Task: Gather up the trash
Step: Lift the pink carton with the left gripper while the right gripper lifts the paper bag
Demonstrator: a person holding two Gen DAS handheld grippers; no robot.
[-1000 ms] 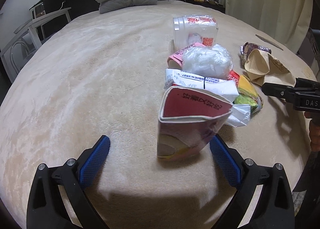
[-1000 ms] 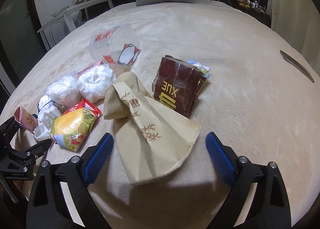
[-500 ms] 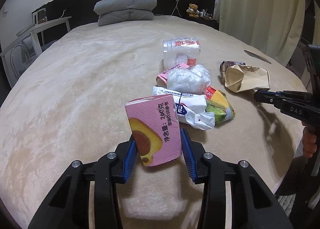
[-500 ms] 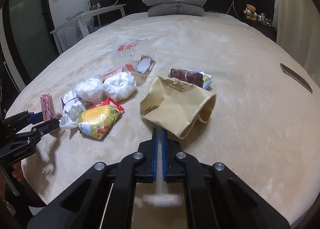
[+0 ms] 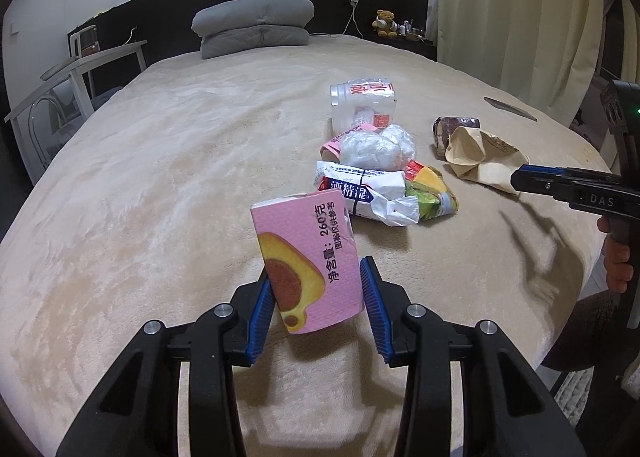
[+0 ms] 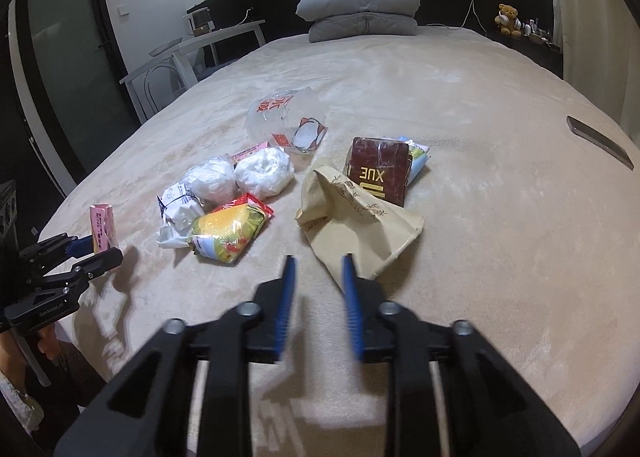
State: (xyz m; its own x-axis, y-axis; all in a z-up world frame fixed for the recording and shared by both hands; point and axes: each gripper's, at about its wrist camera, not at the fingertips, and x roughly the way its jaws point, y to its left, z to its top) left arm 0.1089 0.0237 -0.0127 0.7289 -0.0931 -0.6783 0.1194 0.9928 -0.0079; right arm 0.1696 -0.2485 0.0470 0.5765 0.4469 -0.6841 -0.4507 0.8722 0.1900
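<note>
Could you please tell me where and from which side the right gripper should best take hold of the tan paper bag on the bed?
Probably the near flat edge of the paper bag, approached from the bed's near edge. The bag lies crumpled, its thin lip nearest the right gripper, whose empty jaws are opening. Its far end touches the brown box, so coming from there is awkward.

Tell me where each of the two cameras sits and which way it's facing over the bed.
Left wrist: rides the left tongs, facing up the bed toward the pillows; they clamp a pink carton. A hand shows at right.
Right wrist: rides the right tongs, jaws opening with nothing between them, above a tan paper bag.
Shared: carton, bag, trash pile, pillows; each sees the other tongs.
</note>
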